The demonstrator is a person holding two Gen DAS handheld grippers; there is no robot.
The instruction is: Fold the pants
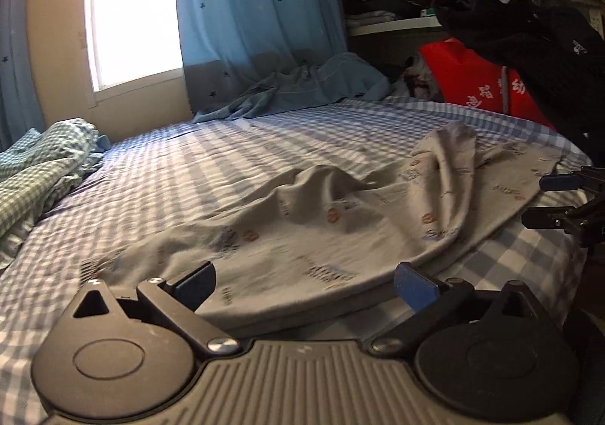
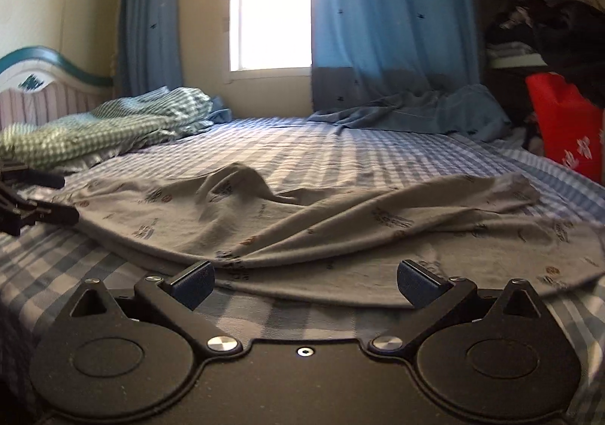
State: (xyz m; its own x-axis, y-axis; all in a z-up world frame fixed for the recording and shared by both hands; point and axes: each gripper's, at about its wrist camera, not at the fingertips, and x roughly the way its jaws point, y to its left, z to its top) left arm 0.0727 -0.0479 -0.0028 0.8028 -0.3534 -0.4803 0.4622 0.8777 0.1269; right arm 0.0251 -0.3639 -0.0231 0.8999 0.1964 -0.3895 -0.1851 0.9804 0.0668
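Grey printed cloth, the pants, is seen spread in loose wrinkles on the blue-and-white checked bed sheet, directly ahead of both grippers

The left gripper is held with its jaws spread wide, and nothing is clamped between them; the near hem of the pants is lying just in front of the fingertips and partly in the gap, but no pad is pressed on it. From this gripper the cloth is stretched forward and to the right, where a raised fold is formed.

The right gripper is also opened wide and is empty. The edge of the pants is found just beyond its fingertips, and the cloth is extended to both sides, more to the right. Whether the tips are touching the cloth cannot be told.

Each gripper is visible from the other: the right one at the far right edge of the pants, the left one at the far left edge.

Further ahead a green checked blanket, a blue garment under blue curtains and a red bag are seen
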